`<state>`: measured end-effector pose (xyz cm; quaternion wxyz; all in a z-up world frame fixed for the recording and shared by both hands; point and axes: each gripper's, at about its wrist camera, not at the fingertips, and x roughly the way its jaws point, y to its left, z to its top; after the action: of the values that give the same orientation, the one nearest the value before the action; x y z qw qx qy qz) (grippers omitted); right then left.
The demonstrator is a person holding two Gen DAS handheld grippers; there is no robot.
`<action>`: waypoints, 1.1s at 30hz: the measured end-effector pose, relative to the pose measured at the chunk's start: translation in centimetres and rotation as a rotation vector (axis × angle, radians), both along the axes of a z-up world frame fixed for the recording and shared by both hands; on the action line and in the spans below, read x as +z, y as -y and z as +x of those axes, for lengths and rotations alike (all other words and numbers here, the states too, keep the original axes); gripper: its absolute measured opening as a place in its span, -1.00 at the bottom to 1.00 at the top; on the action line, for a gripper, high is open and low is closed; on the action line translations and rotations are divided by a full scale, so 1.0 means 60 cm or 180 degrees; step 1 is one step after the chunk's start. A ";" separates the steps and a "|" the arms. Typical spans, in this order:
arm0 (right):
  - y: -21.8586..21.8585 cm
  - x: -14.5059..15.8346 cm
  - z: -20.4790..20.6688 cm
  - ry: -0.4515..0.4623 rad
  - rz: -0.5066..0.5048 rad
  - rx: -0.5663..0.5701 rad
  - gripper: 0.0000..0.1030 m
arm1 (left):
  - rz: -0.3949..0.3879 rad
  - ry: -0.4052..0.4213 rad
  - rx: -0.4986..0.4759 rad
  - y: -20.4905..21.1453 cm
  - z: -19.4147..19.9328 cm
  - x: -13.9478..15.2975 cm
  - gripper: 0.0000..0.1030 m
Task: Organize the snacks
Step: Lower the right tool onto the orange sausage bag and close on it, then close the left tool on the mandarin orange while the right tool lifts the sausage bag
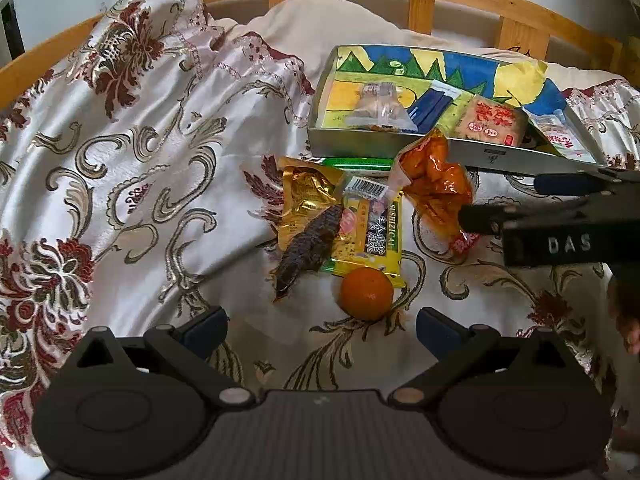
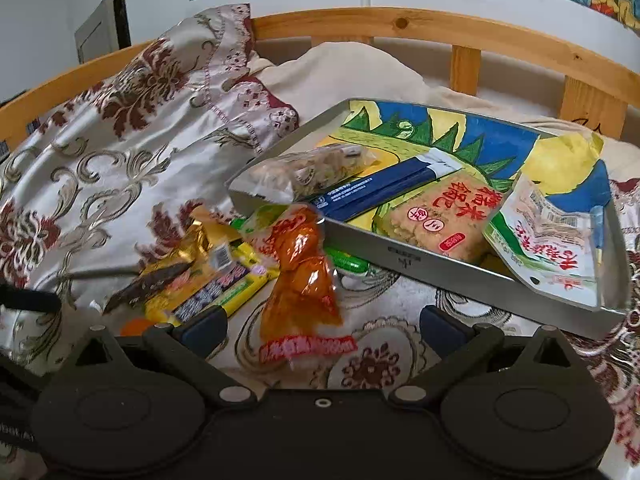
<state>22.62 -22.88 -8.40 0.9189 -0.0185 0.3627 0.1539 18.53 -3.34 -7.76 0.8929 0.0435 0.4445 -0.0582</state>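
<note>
— Which packet do we go for, and with which claw?

— We judge the orange packet (image 2: 300, 276): it lies straight ahead of our right gripper (image 2: 322, 326), in line with the gap between the spread fingers, its long axis running away from us toward the tray's near edge. The right gripper is wide open and empty.

— And the left?

— Our left gripper (image 1: 322, 328) is equally wide open, holding nothing, and faces the mandarin (image 1: 366, 294), with the yellow packet (image 1: 370, 236) and the dark fish snack (image 1: 306, 252) beyond it. The orange packet sits off to its right, so the right hand is nearer.

— Where does it go?

— Into the metal tray (image 2: 400, 258), just beyond the packet's far end, already holding a rice cake packet (image 2: 444, 216) and others.

— The surface?

— A rumpled floral bedspread (image 1: 132, 184) on a bed with a wooden rail (image 2: 400, 24); drawings hang on the wall behind
</note>
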 end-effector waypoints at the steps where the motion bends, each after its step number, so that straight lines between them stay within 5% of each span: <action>1: 0.002 -0.002 0.006 -0.0014 0.0038 -0.0007 0.93 | -0.0009 -0.0019 0.0000 0.000 0.002 -0.003 0.99; 20: -0.017 -0.051 0.082 -0.0136 0.0194 0.0096 0.32 | -0.0359 0.0026 0.0061 -0.010 0.013 -0.014 0.85; 33: -0.026 -0.055 0.086 -0.0108 0.0246 0.0152 -0.04 | -0.0389 0.0105 -0.0135 0.004 0.014 -0.018 0.31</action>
<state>27.77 -21.32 -11.71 0.9087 0.0110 0.3715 0.1900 19.35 -3.55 -8.87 0.8996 -0.0008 0.4243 -0.1035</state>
